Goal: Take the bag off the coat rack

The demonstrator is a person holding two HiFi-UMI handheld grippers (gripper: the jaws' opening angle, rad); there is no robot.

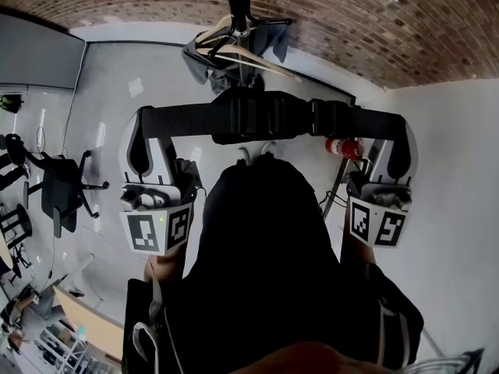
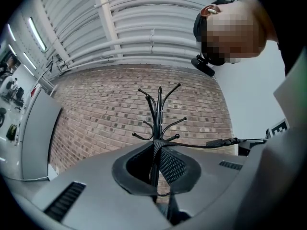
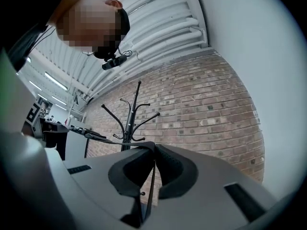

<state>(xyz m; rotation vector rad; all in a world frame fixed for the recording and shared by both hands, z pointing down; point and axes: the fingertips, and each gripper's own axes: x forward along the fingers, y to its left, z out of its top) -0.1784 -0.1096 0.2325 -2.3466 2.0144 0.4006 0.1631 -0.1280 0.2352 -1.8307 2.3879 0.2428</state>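
Holding the load by a thin pinch is what worries me most; my left gripper (image 1: 143,135) is clenched on the left end of the strap (image 1: 265,118), and its own view shows the webbing edge-on between the pressed pads, so only a narrow band of fabric takes the weight there; a jerk or a slackened squeeze could let it slide out.

The strap runs taut and level between both tools, and the bag (image 1: 265,263) hangs from its middle, close in front of me and below the grippers; I judge it to be off the coat rack (image 1: 236,6), which stands beyond the strap's far side with a hanger (image 1: 234,49) and a dark garment (image 1: 273,41) on it. If I tilt one end higher, the bag may slip along the strap toward the lower end and load that pinch alone; if I swing it forward, the bag or strap could catch a hook or knock the hanger loose.

My right gripper (image 1: 399,142) is likewise clamped on the right end of the strap, the webbing seen as a thin line between its closed pads; the same slip risk applies, and losing either end would drop the bag sideways and wrench the other grip.
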